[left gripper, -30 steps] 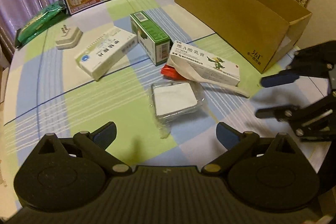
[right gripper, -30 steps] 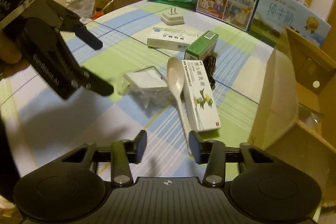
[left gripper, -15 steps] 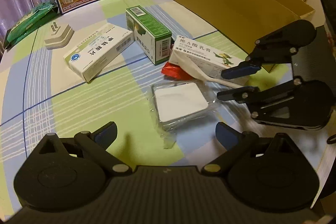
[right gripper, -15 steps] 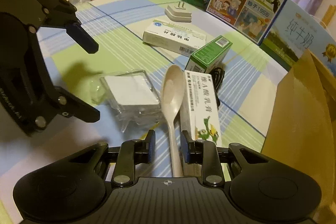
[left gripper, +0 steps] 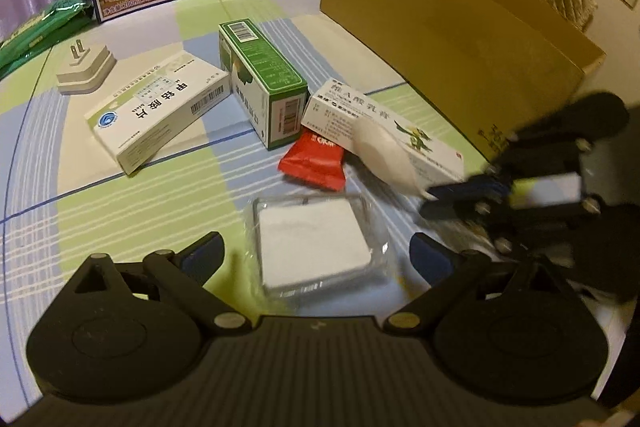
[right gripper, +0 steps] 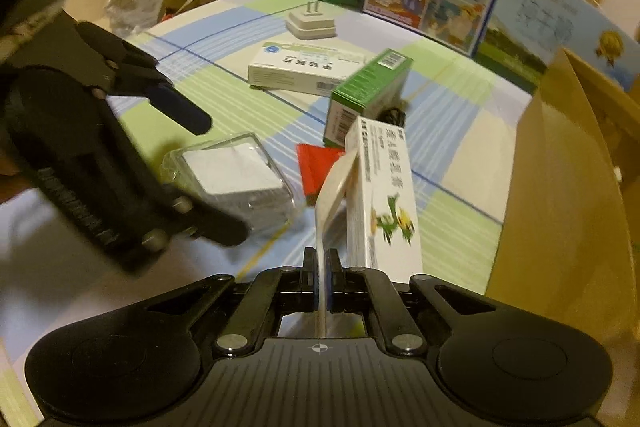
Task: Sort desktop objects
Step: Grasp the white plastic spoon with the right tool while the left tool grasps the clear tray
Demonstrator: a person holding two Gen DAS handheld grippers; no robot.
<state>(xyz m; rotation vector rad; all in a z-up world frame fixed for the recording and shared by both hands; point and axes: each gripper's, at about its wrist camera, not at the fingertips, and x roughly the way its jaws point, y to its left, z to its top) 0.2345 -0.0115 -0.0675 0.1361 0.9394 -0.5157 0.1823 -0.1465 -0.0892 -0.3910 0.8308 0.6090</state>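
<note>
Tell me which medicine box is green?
The green carton with a barcode, lying between the two white ones. The flat white box sits to its left, and the white dragon box lies beside the spoon.

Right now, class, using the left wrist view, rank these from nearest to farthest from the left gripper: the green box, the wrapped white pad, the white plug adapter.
1. Wrapped white pad: just ahead of the left gripper, reaching in between its open fingers.
2. Green box: mid-table, beyond the pad.
3. White plug adapter: far left, near the back.
</note>
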